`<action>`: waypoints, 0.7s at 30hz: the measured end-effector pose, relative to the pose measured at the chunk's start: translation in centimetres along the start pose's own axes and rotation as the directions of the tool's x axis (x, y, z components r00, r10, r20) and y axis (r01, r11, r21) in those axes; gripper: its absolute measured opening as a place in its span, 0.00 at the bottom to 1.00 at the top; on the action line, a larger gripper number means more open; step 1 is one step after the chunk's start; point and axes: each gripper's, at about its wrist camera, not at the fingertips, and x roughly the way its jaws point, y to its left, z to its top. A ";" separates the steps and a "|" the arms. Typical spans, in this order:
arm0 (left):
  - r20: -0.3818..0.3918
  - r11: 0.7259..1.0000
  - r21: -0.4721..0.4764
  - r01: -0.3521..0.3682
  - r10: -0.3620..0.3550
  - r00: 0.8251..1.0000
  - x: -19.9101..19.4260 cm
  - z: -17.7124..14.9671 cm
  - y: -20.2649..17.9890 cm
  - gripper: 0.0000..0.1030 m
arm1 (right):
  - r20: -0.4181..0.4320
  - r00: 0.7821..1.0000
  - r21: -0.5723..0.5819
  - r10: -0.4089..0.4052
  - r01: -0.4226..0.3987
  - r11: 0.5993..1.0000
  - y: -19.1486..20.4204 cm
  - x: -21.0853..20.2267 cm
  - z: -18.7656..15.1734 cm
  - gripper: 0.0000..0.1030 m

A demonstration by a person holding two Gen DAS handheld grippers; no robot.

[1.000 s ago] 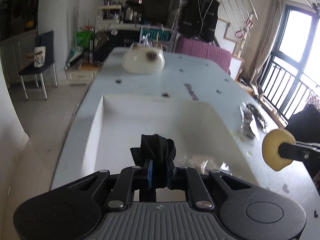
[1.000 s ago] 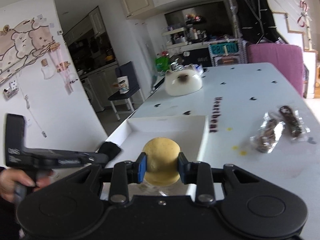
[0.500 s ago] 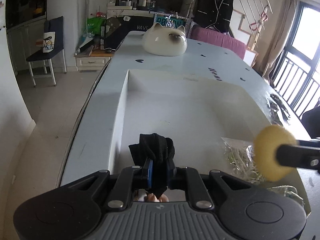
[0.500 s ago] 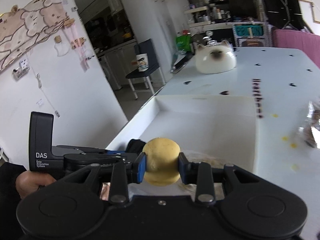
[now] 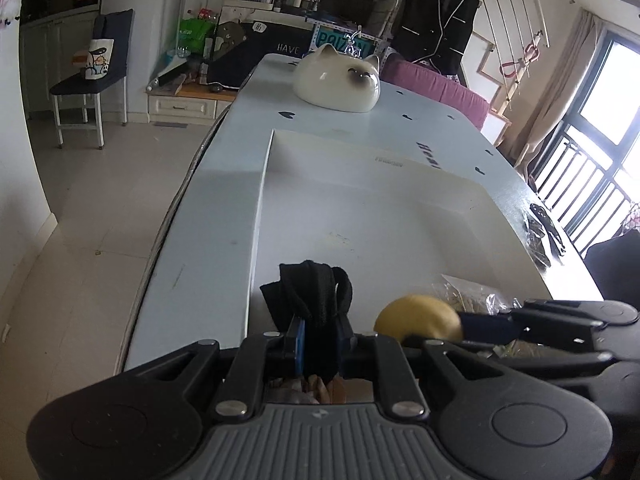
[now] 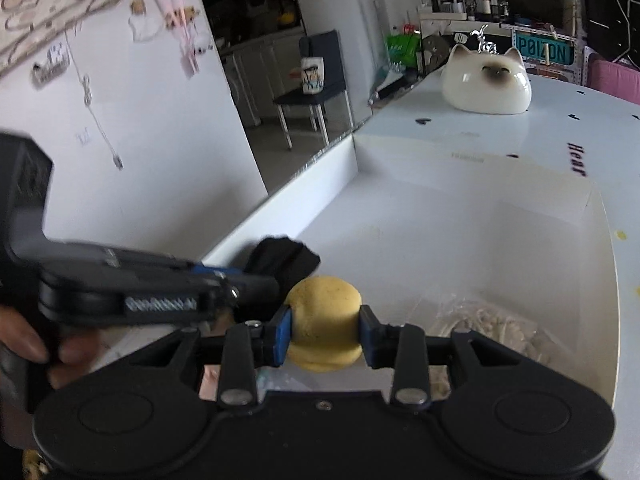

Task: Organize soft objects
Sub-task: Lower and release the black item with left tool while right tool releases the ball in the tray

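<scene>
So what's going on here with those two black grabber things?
A person is sorting soft things into a white box. The left gripper pinches a black cloth. The right gripper squeezes a yellow sponge ball, its jaws opening. Both hang low over the box, beside a clear bag.

Tiled floor (image 5: 80, 208), bright balcony window (image 5: 608, 92)

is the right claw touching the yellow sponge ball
Touching: the right wrist view shows the right claw with both blue pads pressed into the yellow sponge ball, pinching its sides.
</scene>
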 end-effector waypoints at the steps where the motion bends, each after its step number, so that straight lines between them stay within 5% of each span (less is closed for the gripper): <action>1: -0.001 1.000 -0.002 0.002 -0.002 1.000 0.0 0.0 0.1 0.17 | -0.004 1.000 -0.006 -0.007 0.007 1.000 0.1 0.1 -0.1 0.36; 21: 0.001 1.000 0.008 0.015 -0.015 1.000 0.1 0.0 0.3 0.17 | 0.065 0.998 -0.027 -0.008 0.010 1.000 -0.1 -0.8 -0.2 0.57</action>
